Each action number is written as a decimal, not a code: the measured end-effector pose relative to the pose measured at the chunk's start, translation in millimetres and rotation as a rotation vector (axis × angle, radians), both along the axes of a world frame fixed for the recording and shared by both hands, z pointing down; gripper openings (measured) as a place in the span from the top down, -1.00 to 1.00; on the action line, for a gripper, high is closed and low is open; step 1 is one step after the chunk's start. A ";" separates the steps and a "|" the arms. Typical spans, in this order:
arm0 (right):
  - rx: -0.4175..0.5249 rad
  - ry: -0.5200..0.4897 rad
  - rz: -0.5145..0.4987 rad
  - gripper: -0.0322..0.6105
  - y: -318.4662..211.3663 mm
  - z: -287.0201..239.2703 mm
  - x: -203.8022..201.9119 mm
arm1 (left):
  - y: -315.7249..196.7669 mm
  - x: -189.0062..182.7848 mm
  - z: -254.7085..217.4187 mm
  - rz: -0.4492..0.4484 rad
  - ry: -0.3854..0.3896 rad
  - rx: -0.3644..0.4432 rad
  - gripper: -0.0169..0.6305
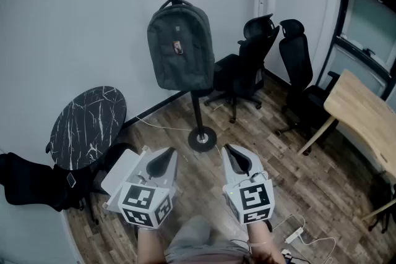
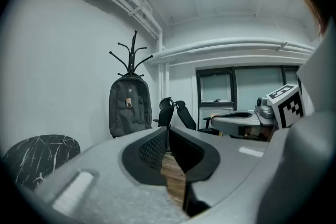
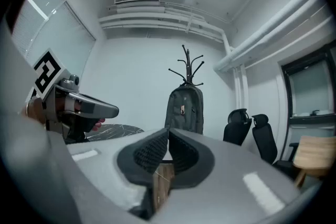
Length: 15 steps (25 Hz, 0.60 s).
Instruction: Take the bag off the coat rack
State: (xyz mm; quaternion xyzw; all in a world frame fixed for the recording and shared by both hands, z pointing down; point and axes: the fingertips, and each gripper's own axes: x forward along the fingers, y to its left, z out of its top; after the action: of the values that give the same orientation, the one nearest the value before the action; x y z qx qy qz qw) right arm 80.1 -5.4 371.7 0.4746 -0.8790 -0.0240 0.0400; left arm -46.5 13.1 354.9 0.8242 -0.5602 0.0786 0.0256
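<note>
Bag point(image 1: 180, 46) at 12 o'clock, hung by its top on coat rack point(image 1: 197, 109) prong, body sagging against pole. Your left tongs point(image 1: 162, 162) and right tongs point(image 1: 238, 159) at 6 o'clock, both pressed together, empty, well apart from bag. Likely resting before approach; open them before reaching for top loop.

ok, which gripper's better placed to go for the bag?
Left gripper, marginally: in the head view it sits more in line with the bag than the right gripper. Both are shut, empty and far off.
</note>
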 end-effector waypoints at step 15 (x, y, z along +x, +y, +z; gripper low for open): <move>0.014 0.036 0.019 0.87 -62.5 1.7 -32.8 | -75.8 -39.5 15.3 -0.022 -0.036 -0.033 0.87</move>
State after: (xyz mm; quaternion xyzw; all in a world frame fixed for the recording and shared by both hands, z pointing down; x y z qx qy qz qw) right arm 47.3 -67.9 373.5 0.4827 -0.8734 -0.0383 0.0526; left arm -86.0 -62.8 370.2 0.8161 -0.5680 0.1024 0.0297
